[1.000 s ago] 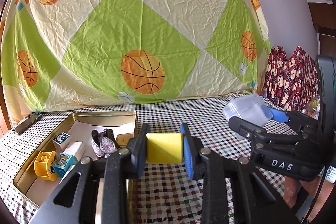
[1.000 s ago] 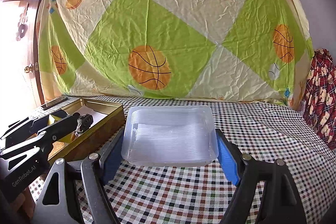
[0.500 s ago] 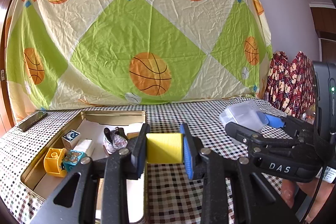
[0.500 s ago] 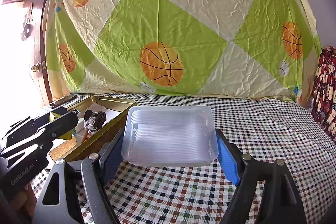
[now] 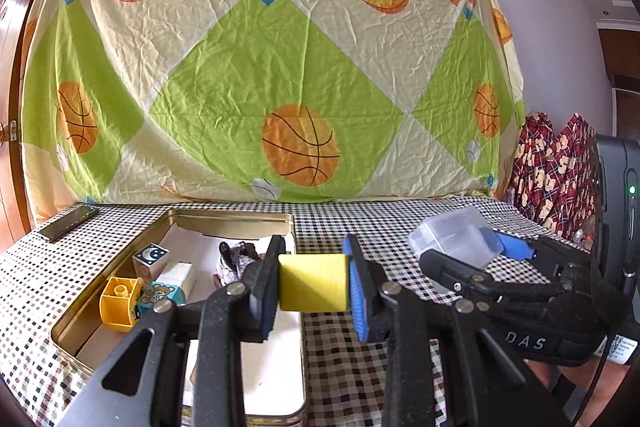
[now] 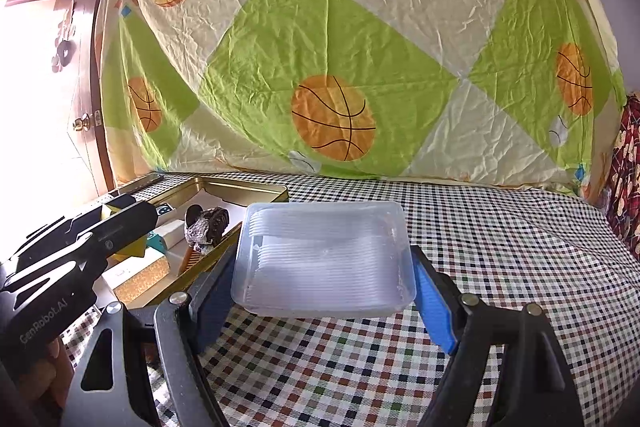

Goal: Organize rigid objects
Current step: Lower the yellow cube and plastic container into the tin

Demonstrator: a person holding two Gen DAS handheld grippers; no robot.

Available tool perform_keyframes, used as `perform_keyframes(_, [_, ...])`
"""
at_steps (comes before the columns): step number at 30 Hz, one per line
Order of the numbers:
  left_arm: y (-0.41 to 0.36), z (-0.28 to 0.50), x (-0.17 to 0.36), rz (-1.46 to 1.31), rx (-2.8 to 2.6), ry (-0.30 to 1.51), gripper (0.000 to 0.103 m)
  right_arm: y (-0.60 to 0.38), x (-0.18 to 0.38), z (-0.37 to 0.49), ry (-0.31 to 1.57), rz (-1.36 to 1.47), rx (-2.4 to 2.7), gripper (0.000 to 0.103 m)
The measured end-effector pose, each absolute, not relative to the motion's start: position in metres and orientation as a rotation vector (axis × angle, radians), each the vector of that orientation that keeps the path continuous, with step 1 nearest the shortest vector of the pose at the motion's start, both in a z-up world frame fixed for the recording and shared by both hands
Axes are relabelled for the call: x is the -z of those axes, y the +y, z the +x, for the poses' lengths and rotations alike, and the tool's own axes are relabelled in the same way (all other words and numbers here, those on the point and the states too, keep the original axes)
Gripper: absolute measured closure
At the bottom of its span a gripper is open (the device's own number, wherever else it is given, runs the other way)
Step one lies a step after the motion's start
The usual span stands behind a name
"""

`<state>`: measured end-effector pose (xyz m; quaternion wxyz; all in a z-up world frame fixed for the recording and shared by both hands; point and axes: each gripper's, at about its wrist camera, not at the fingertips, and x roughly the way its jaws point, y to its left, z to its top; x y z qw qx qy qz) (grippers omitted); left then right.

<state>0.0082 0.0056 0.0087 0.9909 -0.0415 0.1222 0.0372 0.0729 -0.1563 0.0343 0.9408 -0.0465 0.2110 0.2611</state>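
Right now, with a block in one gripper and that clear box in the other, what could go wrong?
1. The left gripper pinches the yellow block only by two faces at the pad tips; a bump might twist it loose.
2. The gold tin already holds toys, so the block could land on one and tip.
3. The right gripper spans the clear plastic box wide, right beside the tin's rim; both grippers could collide there.

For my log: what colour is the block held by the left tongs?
Yellow. The block shows best in the left wrist view, clamped in the left tongs.
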Motion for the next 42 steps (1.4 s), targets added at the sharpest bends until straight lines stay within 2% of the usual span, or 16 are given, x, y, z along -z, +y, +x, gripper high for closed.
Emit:
perform_keyframes(9, [0.041,-0.005,-0.017,-0.102,-0.129,0.241,0.074,-0.126,-0.036,0.074,0.451,-0.101,-0.609,0.022])
perform_keyframes(20, [0.105,0.001,-0.017,-0.123,-0.249,0.342,0.074,-0.053,-0.062,0.089,0.476,-0.167,-0.737,0.022])
perform_keyframes(32, [0.131,0.021,0.008,-0.133,-0.281,0.487,0.074,0.009,-0.028,0.099,0.654,-0.284,-0.789,0.022])
perform_keyframes(38, [0.130,0.020,0.011,-0.131,-0.273,0.492,0.074,0.014,-0.017,0.096,0.675,-0.309,-0.789,0.020])
perform_keyframes(39, [0.129,0.019,0.010,-0.129,-0.276,0.490,0.073,0.014,-0.017,0.095,0.669,-0.311,-0.787,0.020])
perform_keyframes(42, [0.130,0.018,0.010,-0.134,-0.301,0.490,0.057,0.010,-0.021,0.092,0.646,-0.307,-0.777,0.019])
